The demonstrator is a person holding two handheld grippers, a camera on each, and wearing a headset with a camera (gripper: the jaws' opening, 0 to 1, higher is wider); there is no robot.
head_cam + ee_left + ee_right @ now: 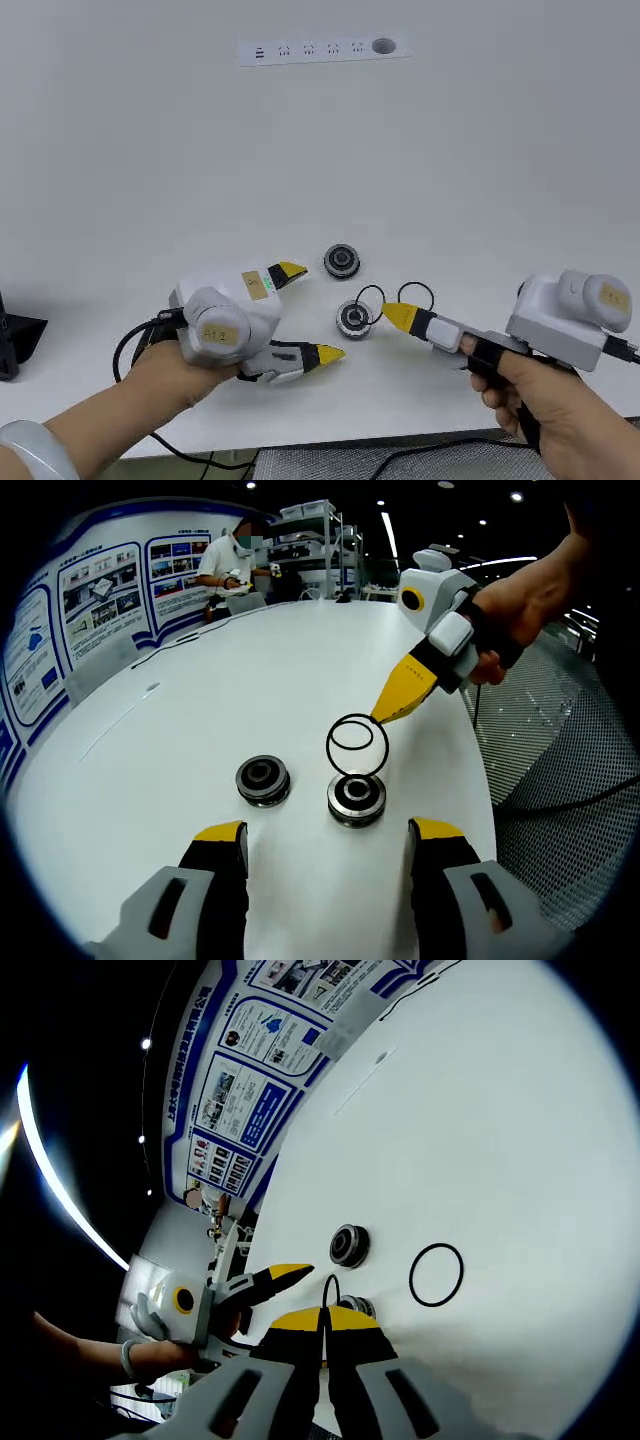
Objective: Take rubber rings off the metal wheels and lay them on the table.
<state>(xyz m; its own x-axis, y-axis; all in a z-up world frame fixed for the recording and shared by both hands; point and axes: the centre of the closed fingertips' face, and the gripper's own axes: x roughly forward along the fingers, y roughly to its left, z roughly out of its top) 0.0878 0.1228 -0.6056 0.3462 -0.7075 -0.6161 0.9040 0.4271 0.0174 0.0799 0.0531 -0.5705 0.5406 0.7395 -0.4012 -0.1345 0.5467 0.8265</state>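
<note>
Two metal wheels stand on the white table [200, 150]: the far wheel [342, 261] [263, 779] [349, 1244] and the near wheel [354, 318] [357, 796] [355, 1307]. My right gripper [398, 314] [385, 716] [323, 1312] is shut on a thin black rubber ring [370, 287] [329, 744] [331, 1290], which hangs just above and beyond the near wheel. A second rubber ring [415, 295] [436, 1275] lies flat on the table behind the right gripper. My left gripper [310, 311] [325, 832] is open, its jaws spread on either side of the two wheels and touching neither.
A white power strip [320, 48] lies at the table's far side. A black object [15, 340] sits at the left edge, and a black cable [135, 340] trails from the left gripper. The table's front edge [330, 435] is close below both hands.
</note>
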